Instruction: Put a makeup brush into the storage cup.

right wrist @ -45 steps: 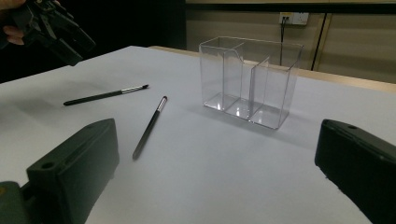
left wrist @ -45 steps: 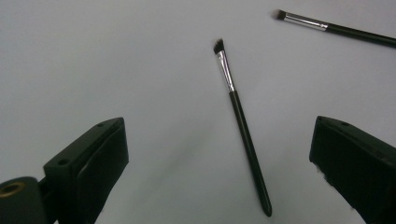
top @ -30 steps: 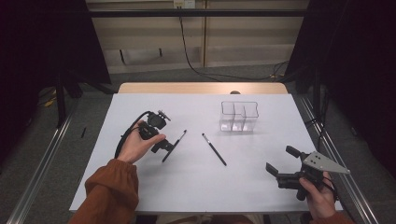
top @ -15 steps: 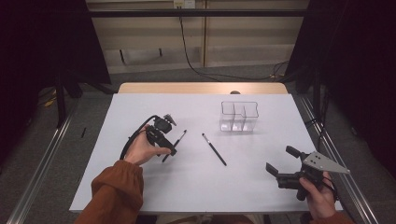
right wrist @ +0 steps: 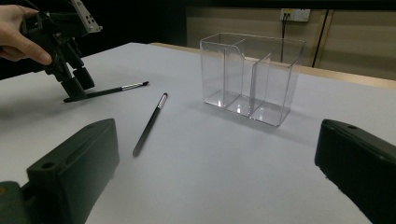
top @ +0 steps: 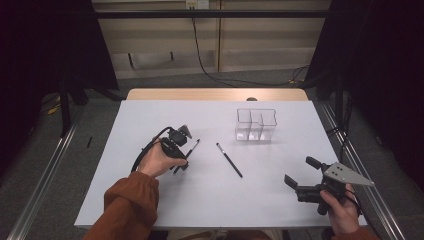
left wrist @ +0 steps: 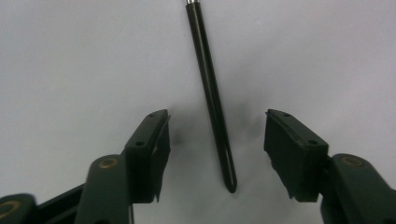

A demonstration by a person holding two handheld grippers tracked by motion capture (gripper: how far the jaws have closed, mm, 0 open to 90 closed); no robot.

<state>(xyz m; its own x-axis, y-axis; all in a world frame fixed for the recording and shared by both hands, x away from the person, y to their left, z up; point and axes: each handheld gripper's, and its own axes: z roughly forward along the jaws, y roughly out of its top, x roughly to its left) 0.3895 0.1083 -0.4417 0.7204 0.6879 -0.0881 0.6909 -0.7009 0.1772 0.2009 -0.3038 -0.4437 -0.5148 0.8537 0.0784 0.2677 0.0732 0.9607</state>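
Left gripper [left wrist: 215, 154] closing on makeup brush [left wrist: 210, 93]
Jaws straddle the handle tip, not touching; we judge it may roll away.

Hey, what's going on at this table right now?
A person holds a two-jaw gripper in each hand over a white table. The left gripper is down over the handle end of a thin black brush lying flat; its jaws have just been closing around it but the pads do not touch it yet. A second thin black brush lies mid-table. A clear plastic organizer with compartments stands beyond, nothing visible inside. The right gripper hangs open at the near right, holding nothing.
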